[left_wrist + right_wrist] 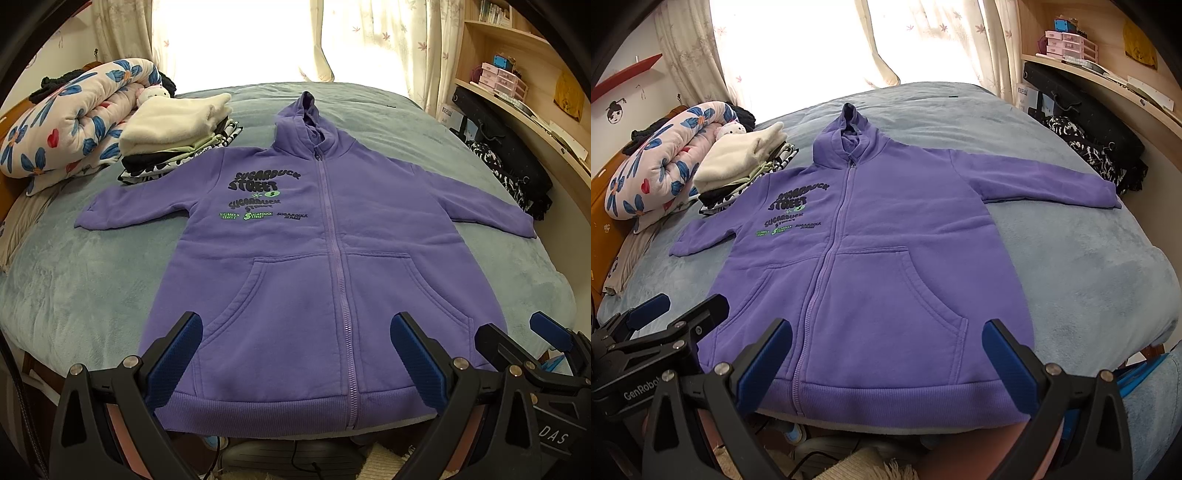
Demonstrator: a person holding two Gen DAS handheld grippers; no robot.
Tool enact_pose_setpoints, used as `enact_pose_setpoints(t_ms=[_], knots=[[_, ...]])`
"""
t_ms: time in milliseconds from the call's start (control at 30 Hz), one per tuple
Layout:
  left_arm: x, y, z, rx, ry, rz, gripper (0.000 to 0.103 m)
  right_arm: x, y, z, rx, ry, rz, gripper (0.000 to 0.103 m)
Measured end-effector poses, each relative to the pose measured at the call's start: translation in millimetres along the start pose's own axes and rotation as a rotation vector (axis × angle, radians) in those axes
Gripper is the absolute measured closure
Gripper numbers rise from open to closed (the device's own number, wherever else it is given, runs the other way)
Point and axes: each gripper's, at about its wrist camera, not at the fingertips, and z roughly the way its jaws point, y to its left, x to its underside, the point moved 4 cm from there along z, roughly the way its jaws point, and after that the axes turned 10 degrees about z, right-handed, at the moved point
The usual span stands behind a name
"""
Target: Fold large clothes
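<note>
A purple zip hoodie [295, 236] lies flat and face up on the bed, zipped, hood pointing away, both sleeves spread out; it also shows in the right wrist view [871, 240]. My left gripper [295, 332] is open and empty, held just above the hem near the bed's front edge. My right gripper [886, 336] is open and empty, beside it above the right half of the hem. The right gripper also shows in the left wrist view [517, 328], and the left gripper shows in the right wrist view [687, 306].
A blue-grey blanket [92, 280] covers the bed. A stack of folded clothes [177, 144] and a rolled floral quilt [70, 118] lie at the back left. Black bags [509, 162] and wooden shelves [517, 85] stand along the right side. Curtains hang behind.
</note>
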Motion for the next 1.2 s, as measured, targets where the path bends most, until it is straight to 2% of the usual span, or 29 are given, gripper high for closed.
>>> enact_pose_setpoints(t_ms=[1200], knots=[[-6.3,-4.7,3.3,-0.013,0.018,0.018,0.003,6.8,2.1,4.7,-0.007,0.012,0.004,0.000]])
